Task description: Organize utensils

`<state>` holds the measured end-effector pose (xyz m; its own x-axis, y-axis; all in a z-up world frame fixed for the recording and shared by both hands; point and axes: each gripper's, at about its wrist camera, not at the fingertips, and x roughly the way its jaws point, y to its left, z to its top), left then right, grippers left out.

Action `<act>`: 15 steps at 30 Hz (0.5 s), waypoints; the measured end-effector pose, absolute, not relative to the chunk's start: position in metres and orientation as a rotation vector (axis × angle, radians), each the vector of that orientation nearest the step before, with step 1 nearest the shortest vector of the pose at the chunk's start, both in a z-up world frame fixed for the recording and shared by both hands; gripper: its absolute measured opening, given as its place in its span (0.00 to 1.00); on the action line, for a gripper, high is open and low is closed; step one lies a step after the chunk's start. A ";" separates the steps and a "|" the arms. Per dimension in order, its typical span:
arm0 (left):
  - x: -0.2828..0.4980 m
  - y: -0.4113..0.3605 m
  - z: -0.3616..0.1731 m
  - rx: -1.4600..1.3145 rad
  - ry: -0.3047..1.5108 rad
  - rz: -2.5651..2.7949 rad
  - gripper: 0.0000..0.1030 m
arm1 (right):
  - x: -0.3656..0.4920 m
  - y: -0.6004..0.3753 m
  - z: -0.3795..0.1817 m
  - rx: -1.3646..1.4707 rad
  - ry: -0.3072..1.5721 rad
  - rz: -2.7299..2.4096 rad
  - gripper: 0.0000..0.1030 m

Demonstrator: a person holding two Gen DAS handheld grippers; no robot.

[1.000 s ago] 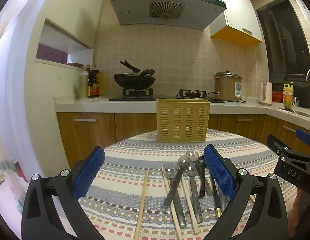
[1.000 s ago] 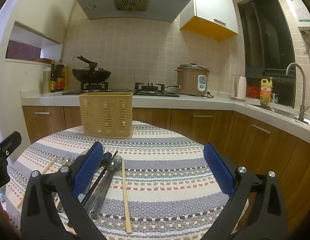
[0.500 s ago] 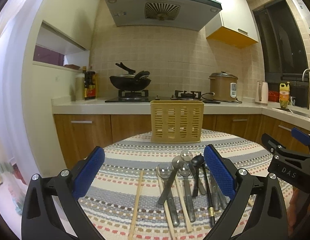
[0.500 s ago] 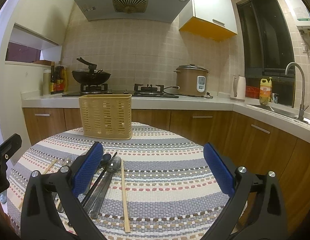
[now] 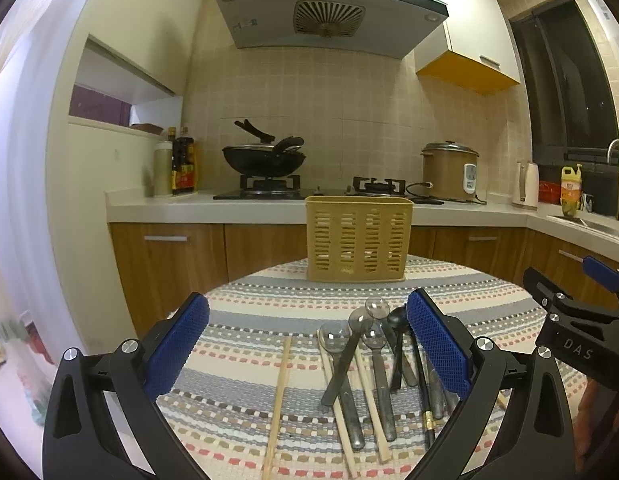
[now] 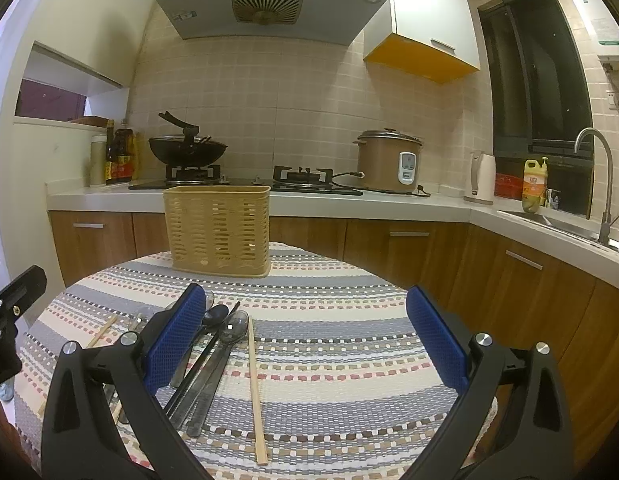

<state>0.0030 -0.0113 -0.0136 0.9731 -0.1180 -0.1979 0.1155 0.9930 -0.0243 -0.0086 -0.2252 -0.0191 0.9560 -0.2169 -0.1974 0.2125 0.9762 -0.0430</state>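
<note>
Left claw [image 5: 307, 354]: being held wide open, empty, above spoons [image 5: 351, 356].
Right claw [image 6: 305, 340]: wide open, empty.
Approach: one handle being singled out, basket [image 5: 359, 238] ahead.

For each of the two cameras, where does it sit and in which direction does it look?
Left wrist: sits on the left gripper, looking forward over spoons and chopsticks toward the yellow basket; its blue fingers show, open.
Right wrist: sits on the right gripper, further right, facing the same way; its open fingers show.
Shared: basket, striped tablecloth, wok, rice cooker; each view shows the other gripper at its edge.
</note>
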 end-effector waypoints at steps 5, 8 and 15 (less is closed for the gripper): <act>0.002 -0.011 -0.015 -0.008 0.198 -0.114 0.93 | -0.009 -0.227 -0.018 -0.017 0.199 -0.221 0.93; 0.002 -0.011 -0.015 -0.009 0.196 -0.115 0.93 | -0.009 -0.227 -0.018 -0.017 0.197 -0.224 0.93; 0.002 -0.012 -0.015 -0.006 0.194 -0.111 0.93 | -0.009 -0.227 -0.018 -0.017 0.198 -0.222 0.93</act>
<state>0.0024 -0.0121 -0.0150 0.9751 -0.1109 -0.1918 0.1097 0.9938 -0.0171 -0.0089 -0.2273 -0.0183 0.9562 -0.2202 -0.1929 0.2168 0.9754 -0.0388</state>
